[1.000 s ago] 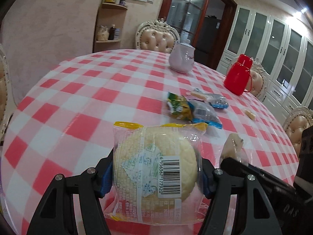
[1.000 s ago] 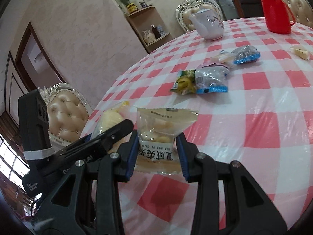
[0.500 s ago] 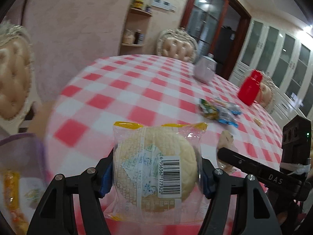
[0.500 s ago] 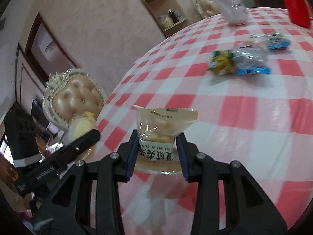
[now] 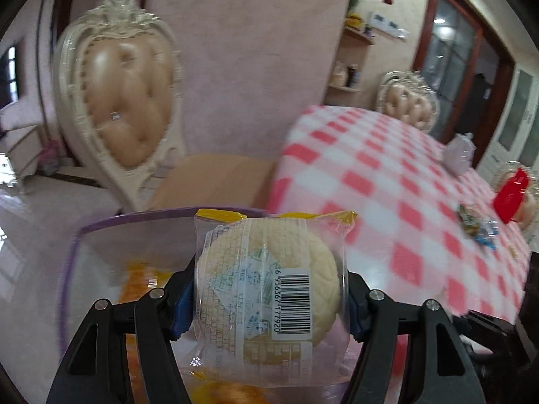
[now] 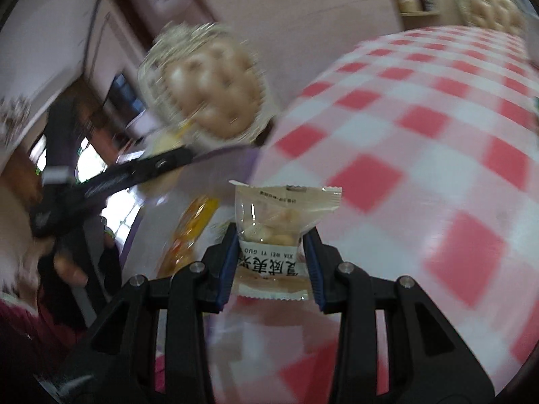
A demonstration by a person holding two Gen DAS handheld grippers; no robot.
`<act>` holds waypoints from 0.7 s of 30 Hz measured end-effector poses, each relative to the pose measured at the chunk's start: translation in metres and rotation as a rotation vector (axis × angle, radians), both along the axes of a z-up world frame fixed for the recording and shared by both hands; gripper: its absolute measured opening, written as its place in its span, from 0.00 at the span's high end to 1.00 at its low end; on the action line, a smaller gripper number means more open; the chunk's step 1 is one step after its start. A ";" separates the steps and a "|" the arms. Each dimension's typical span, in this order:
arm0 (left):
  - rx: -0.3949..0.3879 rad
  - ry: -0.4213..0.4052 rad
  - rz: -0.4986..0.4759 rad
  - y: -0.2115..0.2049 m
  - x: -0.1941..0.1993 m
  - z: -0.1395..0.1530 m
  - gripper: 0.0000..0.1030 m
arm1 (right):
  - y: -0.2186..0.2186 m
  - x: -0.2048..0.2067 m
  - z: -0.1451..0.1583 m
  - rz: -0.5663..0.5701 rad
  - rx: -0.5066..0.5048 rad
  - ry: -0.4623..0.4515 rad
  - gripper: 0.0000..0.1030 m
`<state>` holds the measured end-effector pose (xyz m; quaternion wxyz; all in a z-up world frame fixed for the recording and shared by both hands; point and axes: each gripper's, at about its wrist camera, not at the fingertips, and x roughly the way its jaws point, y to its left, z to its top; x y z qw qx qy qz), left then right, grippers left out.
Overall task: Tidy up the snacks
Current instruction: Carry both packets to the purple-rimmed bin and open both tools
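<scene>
My left gripper (image 5: 269, 298) is clamped on the round bun in its clear wrapper (image 5: 269, 289), barcode facing the camera, blue pads pressed against both sides. A second ago this same bun hung over the checked tablecloth; now it hangs above a translucent bin with a purple rim (image 5: 77, 235), which was only creeping into the lower left corner half a second back. Blurred orange packets (image 5: 139, 281) lie inside the bin, under and to the left of the bun. The table (image 5: 397, 181) has swung off to the right of the view, and a cream tufted chair (image 5: 118, 101) fills the upper left where the tabletop used to be. The red flask (image 5: 510, 195) and the loose snack packets (image 5: 476, 230) left on the cloth sit far to the right, small and smeared.

My right gripper (image 6: 271, 261) holds the small nut packet (image 6: 279, 232) firmly between its pads, printed end down, just as before. Behind it the view has turned as well: the table edge (image 6: 387, 155) now lies to the right, and the purple-rimmed bin (image 6: 232, 161) shows to the left with an orange packet (image 6: 192, 232) in it. The packet hangs near the line between bin and table; motion blur keeps me from telling which it is over. The left gripper's black body (image 6: 111, 181) crosses the left of this view.
</scene>
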<state>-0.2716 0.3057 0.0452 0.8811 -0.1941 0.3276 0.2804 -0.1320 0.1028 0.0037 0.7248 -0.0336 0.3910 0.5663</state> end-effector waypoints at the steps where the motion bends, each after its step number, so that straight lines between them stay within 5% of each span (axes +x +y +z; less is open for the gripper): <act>1: 0.004 0.014 0.022 0.006 -0.008 -0.002 0.33 | 0.009 -0.009 0.000 0.034 -0.003 -0.010 0.60; 7: 0.080 0.125 0.194 0.030 -0.026 -0.007 0.32 | 0.053 -0.063 -0.006 0.237 -0.038 -0.031 0.58; 9: 0.149 0.167 0.292 0.031 -0.029 -0.005 0.31 | 0.061 -0.075 -0.006 0.312 -0.034 -0.013 0.37; 11: 0.204 0.151 0.328 0.021 -0.029 0.003 0.28 | 0.058 -0.078 -0.001 0.321 -0.017 -0.034 0.27; 18: 0.336 -0.051 0.052 -0.068 0.020 0.041 0.15 | -0.009 -0.010 0.018 0.071 0.050 -0.089 0.27; 21: 0.253 -0.119 -0.144 -0.114 0.072 0.050 0.14 | -0.063 0.032 0.019 -0.091 0.056 -0.088 0.27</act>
